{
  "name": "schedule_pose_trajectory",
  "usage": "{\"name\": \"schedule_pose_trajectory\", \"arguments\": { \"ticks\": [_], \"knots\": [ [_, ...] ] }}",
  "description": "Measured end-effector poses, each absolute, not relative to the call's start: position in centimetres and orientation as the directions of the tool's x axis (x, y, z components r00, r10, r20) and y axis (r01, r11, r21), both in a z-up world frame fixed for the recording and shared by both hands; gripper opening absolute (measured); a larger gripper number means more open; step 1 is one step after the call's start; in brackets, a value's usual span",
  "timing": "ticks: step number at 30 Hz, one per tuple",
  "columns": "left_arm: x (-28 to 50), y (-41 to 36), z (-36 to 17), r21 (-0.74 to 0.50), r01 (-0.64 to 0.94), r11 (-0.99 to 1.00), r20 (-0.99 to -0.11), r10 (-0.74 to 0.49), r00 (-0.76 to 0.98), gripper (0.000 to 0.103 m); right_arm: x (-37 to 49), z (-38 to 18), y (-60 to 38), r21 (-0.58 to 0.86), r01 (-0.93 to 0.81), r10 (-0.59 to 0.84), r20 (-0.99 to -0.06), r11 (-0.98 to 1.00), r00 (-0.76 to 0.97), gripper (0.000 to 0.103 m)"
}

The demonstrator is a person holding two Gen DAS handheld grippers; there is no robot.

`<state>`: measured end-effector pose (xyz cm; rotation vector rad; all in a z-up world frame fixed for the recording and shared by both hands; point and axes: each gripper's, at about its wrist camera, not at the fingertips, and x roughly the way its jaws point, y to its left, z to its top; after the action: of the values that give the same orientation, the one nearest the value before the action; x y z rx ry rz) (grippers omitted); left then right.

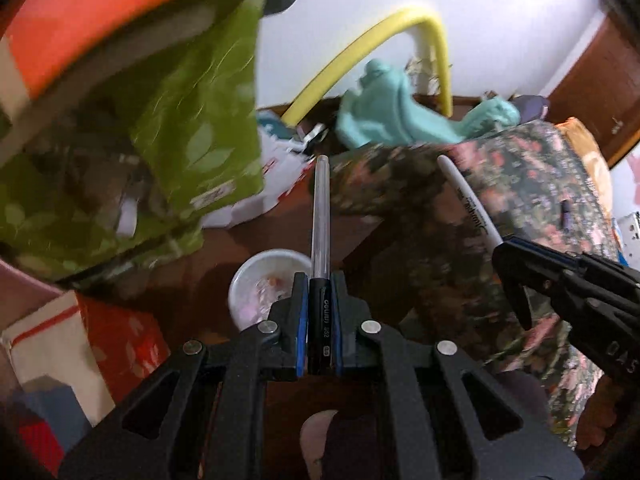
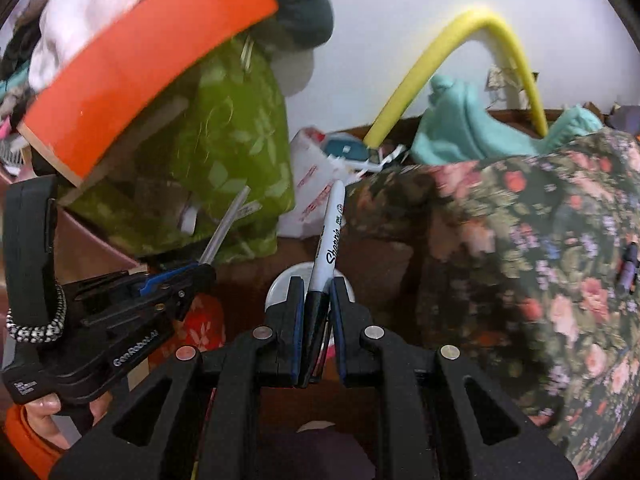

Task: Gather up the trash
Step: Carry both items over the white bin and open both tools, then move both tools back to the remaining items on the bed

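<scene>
My left gripper (image 1: 320, 282) is shut on a clear-barrelled ballpoint pen (image 1: 321, 216) with a black grip, which points straight ahead. My right gripper (image 2: 317, 280) is shut on a white Sharpie marker (image 2: 330, 232) by its black end. Each gripper shows in the other's view: the right one (image 1: 516, 256) at the right with the marker (image 1: 468, 200), the left one (image 2: 200, 270) at the left with the pen (image 2: 224, 228). A white round bin (image 1: 256, 276) with wrappers inside sits on the floor below both grippers; its rim (image 2: 280, 286) shows behind the right fingers.
A floral-covered bed (image 2: 540, 240) fills the right. Green leaf-print fabric (image 1: 192, 128) and an orange board (image 2: 152, 60) hang at the left. A teal cloth (image 1: 392, 116), a yellow hoop (image 1: 360, 52) and white bags (image 2: 312, 184) lie behind. A red box (image 1: 120, 340) stands at lower left.
</scene>
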<state>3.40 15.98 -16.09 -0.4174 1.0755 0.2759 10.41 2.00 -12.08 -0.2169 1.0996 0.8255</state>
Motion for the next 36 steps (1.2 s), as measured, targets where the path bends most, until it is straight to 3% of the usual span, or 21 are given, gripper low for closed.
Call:
{"name": "schedule_pose_trajectory", "arguments": {
  "ticks": [11,17,18,20,21,36],
  "knots": [
    [3.7,18.3,-22.8,-0.181,-0.463,0.868,-0.945,-0.022,0.327,0.009,11.0,-18.7,6.7,0.264,-0.697,0.406,-0.913,0.667,0.044,0.012],
    [4.8,19.3,-23.7,-0.167,-0.486,0.858,-0.948,-0.003,0.319,0.009,11.6,-19.3,8.3,0.285,-0.7,0.43,-0.902,0.655,0.036,0.013],
    [5.1,19.5,-23.9,-0.148,-0.501,0.853,-0.95,0.018,0.312,0.013,11.9,-19.3,8.5,0.278,-0.691,0.428,-0.903,0.667,0.049,0.016],
    [5.2,20.0,-24.3,-0.153,-0.512,0.845,-0.952,0.013,0.306,0.022,12.3,-19.6,8.9,0.269,-0.682,0.407,-0.912,0.68,0.046,0.034],
    [5.2,20.1,-24.4,-0.157,-0.514,0.843,-0.953,0.007,0.303,0.025,12.5,-19.8,9.0,0.265,-0.678,0.399,-0.916,0.685,0.045,0.036],
    [4.0,19.0,-21.8,-0.174,-0.488,0.856,-0.941,0.0,0.337,0.025,11.5,-17.9,7.0,0.172,-0.709,0.37,-0.919,0.684,0.133,0.037]
  ]
}}
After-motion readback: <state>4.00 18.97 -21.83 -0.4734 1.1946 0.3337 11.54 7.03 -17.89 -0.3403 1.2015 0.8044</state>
